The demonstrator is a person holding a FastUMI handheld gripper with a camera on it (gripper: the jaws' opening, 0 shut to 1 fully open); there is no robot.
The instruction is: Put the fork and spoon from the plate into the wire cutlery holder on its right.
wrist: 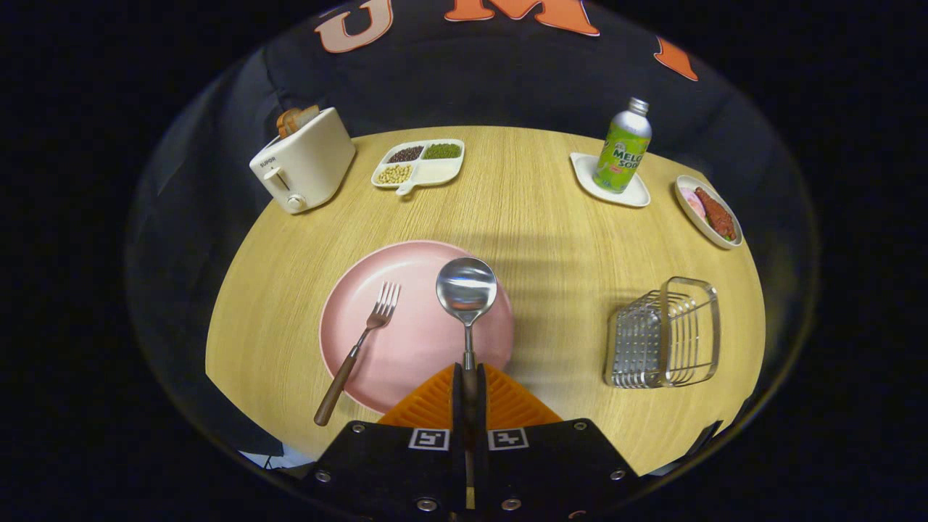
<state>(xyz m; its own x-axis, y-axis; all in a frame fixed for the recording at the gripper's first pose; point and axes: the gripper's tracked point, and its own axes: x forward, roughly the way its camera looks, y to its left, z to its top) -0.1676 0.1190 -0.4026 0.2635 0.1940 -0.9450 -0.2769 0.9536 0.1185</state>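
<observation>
the claw [469,377] is pressed together on the handle of the spoon [466,290], both fingers pinching it from either side. the spoon's long axis runs straight ahead along the fingers, bowl pointing away from them with the hollow face up, over the right part of the pink plate [417,326]; whether it rests on the plate or is lifted just above it cannot be told.

the fork [359,348] lies on the left part of the plate, its long axis on a slant: tines pointing ahead and a little right, toward the plate's middle, wooden handle reaching back over the near left rim onto the desk [551,217].

the wire cutlery holder [663,333] stands on the desk to the right of the plate, well apart from it.

beyond the plate, near the far edge, are a cream toaster [304,163] with bread in its slot and a short word on its side too small to read surely, a divided tray [420,165] of beans, a green bottle [623,148] on a white coaster [609,181], and a small dish [709,212] of food. the bottle's label appears to read "melon soda".
</observation>
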